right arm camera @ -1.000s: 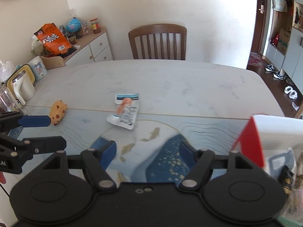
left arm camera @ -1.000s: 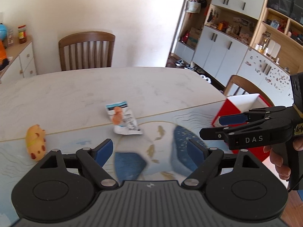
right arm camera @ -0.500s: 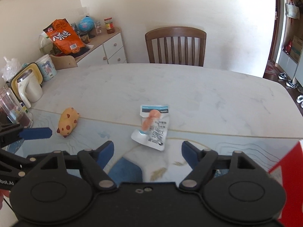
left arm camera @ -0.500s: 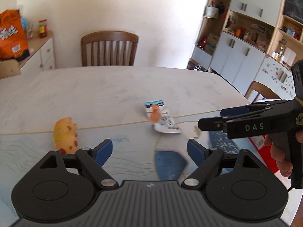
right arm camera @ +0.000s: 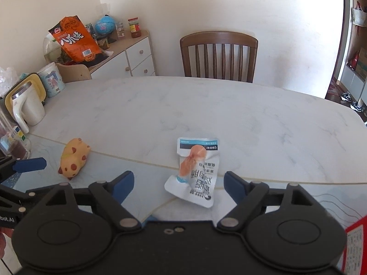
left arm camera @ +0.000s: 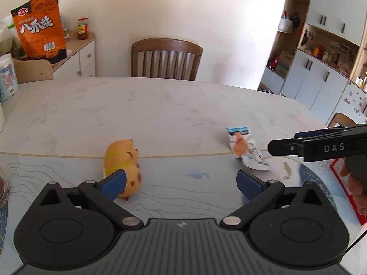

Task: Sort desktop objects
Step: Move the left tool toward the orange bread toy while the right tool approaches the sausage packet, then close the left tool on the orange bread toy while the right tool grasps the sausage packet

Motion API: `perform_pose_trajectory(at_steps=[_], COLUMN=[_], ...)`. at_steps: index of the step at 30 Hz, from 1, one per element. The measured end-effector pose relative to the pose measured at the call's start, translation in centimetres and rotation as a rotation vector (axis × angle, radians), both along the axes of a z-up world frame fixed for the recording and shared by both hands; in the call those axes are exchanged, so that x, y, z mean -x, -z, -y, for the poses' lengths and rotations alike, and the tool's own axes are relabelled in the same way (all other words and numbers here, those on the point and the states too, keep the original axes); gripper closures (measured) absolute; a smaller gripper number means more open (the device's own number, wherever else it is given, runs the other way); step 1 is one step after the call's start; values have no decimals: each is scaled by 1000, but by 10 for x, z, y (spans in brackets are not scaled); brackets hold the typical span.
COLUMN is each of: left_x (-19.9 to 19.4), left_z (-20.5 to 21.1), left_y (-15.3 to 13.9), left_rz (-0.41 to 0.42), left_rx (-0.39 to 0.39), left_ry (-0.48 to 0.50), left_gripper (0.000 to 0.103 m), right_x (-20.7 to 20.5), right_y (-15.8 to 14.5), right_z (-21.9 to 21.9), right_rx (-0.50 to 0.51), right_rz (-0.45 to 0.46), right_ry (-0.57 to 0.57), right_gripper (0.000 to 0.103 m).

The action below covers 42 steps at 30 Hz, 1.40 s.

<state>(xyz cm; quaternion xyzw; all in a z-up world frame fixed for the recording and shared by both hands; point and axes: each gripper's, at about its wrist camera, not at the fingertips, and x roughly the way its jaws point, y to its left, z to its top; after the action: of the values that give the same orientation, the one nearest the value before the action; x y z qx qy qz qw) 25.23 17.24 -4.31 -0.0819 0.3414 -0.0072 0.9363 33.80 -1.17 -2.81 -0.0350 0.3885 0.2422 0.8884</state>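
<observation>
Two loose things lie on the table (right arm camera: pixel 206 105), and the snack packet (right arm camera: pixel 197 171) makes a handy landmark. It lies flat near the front edge, right at the seam where the bare marble meets the patterned mat. Well to the left of the packet lies a yellow spotted toy (right arm camera: pixel 73 160), on its side across the same seam. To the right of the packet, at the table's near corner, only a sliver of a red box (right arm camera: pixel 355 247) shows; judging by the task, that is probably where sorted things go.

The right hand-held gripper (right arm camera: pixel 179 185) hovers just short of the packet, its jaws wide and empty, with the packet's near end sitting roughly between the blue fingertips (right arm camera: pixel 123 183). The left hand-held gripper (left arm camera: pixel 181 181) is also wide and empty, hanging left of the packet; its left fingertip overlaps the toy in its own view, though I cannot tell whether they touch.

The step in hand looks like the approach to a pick-up, each tool lined up on its own item. For the packet, the next move calls for dropping low and pinching a crumpled raised part, since thin flat foil is likely to slip. The toy is rounded and probably soft, so it calls for shifting left to centre it, then closing across its body.
</observation>
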Motion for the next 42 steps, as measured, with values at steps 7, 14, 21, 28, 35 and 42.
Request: perform_pose_trajectory(at_steps=[7,14,21,28,35,42], left_x=[-21,-39,-48,-55,-55,-56], left_z=[-20,-35,-41,-44,-47,-44], left_y=[14,28,41,52,59,60], left_rz=[-23,-41,-62,-76,-76,-72], left_rx=[-14,-24,-21,-23,-16,-44], left_ry=[-52,-93,-109,-116,-134,-141], left_gripper=[0,0,0,0,0,1], right_x=[-22,-43,-62,-71,-74,-74], right_y=[14,35,50,64,71,71], right_z=[-8,-15,-17,-16,-16,-19], right_rx=[0,33,47,60,64,70], right_rz=[-7,-29,-41,-64,-67,-42], right_ry=[16,40,58,70,85,100], right_gripper=[14,13,13,13,13,27])
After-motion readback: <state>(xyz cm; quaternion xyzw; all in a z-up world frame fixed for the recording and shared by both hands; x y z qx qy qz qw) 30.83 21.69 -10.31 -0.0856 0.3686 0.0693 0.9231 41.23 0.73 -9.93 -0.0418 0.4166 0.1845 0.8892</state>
